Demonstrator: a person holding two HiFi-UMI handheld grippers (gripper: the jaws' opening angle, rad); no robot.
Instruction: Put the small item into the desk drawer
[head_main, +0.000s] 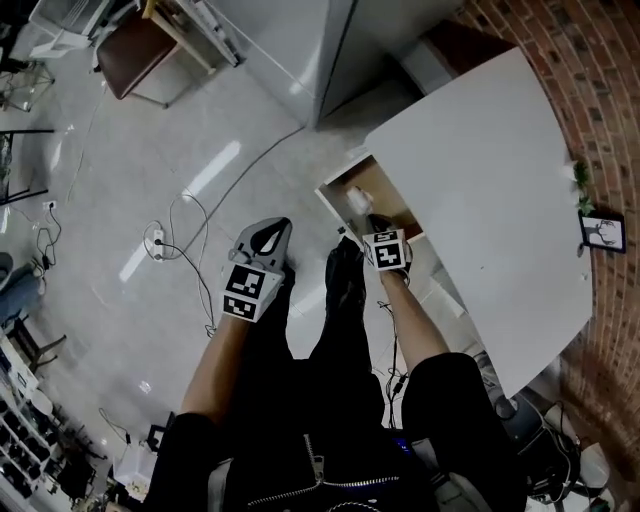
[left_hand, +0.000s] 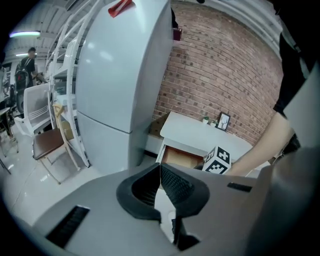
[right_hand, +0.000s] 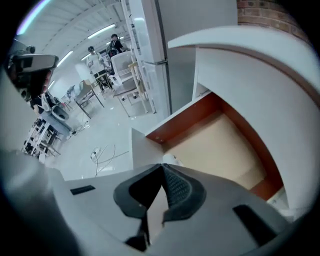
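The white desk has its drawer pulled open, showing a tan bottom. A small white item lies inside, near the drawer's front panel, and it peeks out just past the jaw tips. My right gripper hangs above the drawer's front edge, shut, with nothing between its pads. My left gripper is over the floor to the left of the drawer, also shut and empty. The left gripper view shows the drawer and the right gripper's marker cube.
A tall grey cabinet stands beyond the drawer. A brick wall backs the desk, which carries a small picture frame and a plant. Cables trail on the floor, and a chair stands far left.
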